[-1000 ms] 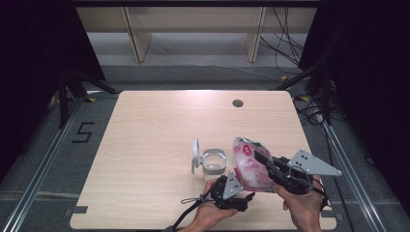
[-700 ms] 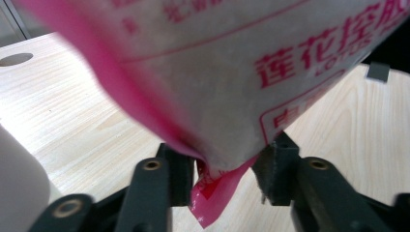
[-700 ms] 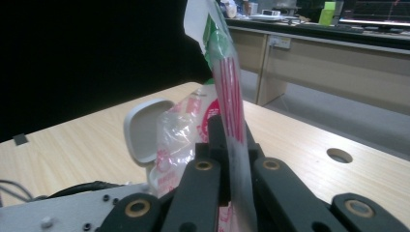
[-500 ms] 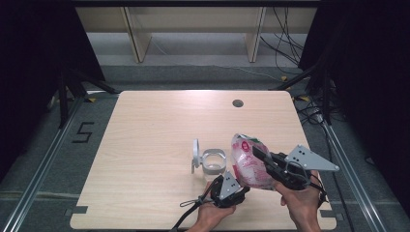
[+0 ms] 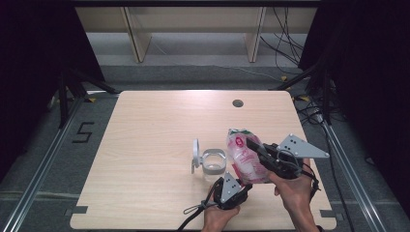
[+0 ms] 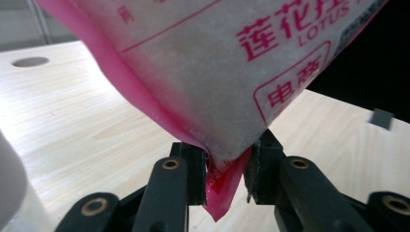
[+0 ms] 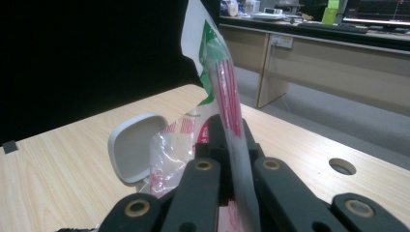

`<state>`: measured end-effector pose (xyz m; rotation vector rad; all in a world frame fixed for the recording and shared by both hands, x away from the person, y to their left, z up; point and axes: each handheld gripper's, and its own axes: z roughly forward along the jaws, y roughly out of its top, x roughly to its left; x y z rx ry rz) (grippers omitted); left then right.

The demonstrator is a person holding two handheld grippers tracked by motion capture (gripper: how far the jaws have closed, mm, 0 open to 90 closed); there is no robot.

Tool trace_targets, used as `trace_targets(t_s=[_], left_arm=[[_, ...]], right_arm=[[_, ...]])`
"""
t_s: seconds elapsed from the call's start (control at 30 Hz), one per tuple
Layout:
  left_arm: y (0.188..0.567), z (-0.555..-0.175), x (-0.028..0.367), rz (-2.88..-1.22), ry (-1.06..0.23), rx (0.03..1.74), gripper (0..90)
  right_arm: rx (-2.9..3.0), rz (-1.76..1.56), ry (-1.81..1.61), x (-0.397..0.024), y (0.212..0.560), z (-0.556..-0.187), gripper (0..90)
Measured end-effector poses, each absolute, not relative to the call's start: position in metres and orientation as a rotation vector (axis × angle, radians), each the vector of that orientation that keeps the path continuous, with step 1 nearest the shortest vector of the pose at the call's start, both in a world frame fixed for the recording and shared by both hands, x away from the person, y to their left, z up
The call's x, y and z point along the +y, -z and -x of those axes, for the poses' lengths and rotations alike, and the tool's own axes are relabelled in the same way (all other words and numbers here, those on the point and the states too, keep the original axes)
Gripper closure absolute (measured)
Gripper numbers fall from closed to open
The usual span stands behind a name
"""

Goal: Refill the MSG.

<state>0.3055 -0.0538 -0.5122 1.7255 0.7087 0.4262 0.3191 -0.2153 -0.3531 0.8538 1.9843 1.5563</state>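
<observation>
Your right gripper [image 5: 252, 144] is clamped on the bag's [image 5: 244, 159] top edge, holding it above the desk [image 5: 145, 135]; your left gripper's [image 5: 240, 182] fingers [image 6: 191, 171] have just been closing and now pinch its bottom corner, likely for tipping toward the open jar [image 5: 213, 161].

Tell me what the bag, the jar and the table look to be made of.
Bag: thin glossy plastic film, pink-edged and printed, creasing where clamped; white grains show through. Jar: looks like clear glass or hard plastic, with a grey, matte lid hinged open, probably plastic. Table: pale wood-grain top, smooth, likely laminate.
</observation>
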Motion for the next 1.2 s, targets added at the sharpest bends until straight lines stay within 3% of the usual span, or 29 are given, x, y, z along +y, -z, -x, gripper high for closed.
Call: trace_targets(t_s=[1.2], left_arm=[[0.512, -0.315, -0.065, -1.575, -0.419, 0.732, 74.0]], right_arm=[[2.024, -0.782, -1.468, -0.178, 0.342, -0.347, 90.0]])
